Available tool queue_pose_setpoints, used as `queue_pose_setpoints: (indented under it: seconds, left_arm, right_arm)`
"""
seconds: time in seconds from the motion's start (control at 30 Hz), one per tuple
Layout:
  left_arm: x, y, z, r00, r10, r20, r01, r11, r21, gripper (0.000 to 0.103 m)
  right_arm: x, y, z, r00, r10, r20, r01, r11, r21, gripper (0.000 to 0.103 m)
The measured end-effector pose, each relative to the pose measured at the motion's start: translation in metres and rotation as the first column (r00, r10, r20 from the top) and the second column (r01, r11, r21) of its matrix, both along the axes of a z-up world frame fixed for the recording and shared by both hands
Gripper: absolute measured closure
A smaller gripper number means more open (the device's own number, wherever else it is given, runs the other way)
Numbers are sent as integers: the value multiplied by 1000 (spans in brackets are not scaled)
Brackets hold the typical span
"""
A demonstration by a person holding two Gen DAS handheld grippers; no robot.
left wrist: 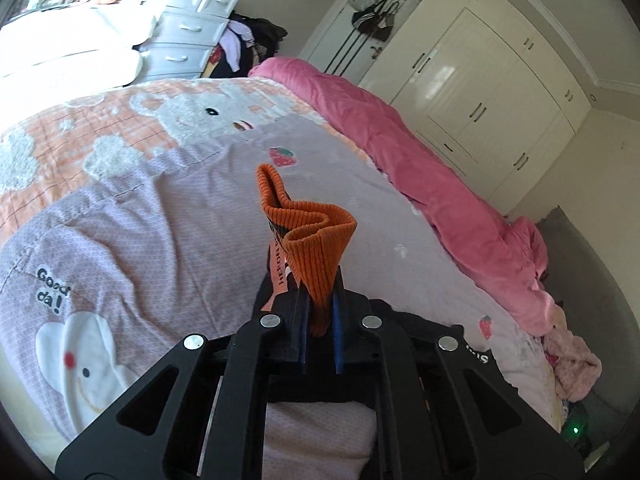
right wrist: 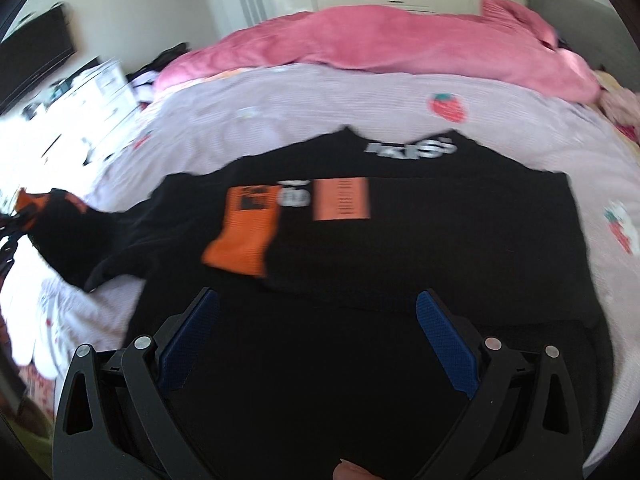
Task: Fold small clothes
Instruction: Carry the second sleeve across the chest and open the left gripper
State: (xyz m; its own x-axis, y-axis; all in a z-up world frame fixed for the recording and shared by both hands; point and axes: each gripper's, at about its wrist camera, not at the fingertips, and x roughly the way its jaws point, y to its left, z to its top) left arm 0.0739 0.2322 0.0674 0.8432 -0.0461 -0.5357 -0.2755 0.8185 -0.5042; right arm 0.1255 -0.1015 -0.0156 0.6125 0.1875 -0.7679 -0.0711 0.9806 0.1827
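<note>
A black garment [right wrist: 400, 252] with orange ribbed cuffs, orange patches and white lettering lies spread on the bed. One orange cuff [right wrist: 240, 236] lies folded onto its front. My left gripper [left wrist: 320, 300] is shut on the other orange cuff [left wrist: 312, 240], which sticks up between its fingers; that sleeve end also shows at the far left of the right wrist view [right wrist: 36, 204], lifted off the bed. My right gripper [right wrist: 318, 320] is open and empty, hovering just above the garment's near part.
The bed has a lilac and peach cartoon quilt [left wrist: 160, 216]. A pink duvet [left wrist: 440, 184] is bunched along the far side. White drawers [left wrist: 188, 32] and a clothes pile stand beyond the bed; wardrobes [left wrist: 500, 80] line the wall.
</note>
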Motion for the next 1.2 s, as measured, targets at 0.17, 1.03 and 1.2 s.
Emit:
queue_pose_setpoints:
  seconds: [0.17, 1.03, 1.2]
  left_arm:
    - [7, -50, 9, 992, -124, 10, 124, 992, 22, 100]
    - [14, -233, -32, 835, -525, -166, 541, 837, 78, 79]
    - [12, -223, -24, 851, -498, -164, 518, 849, 108, 76]
  right_arm:
    - [-7, -43, 1, 996, -90, -5, 90, 995, 33, 5]
    - [-29, -128, 12, 978, -209, -16, 209, 970, 123, 5]
    - [-25, -100, 4, 992, -122, -43, 128, 979, 159, 5]
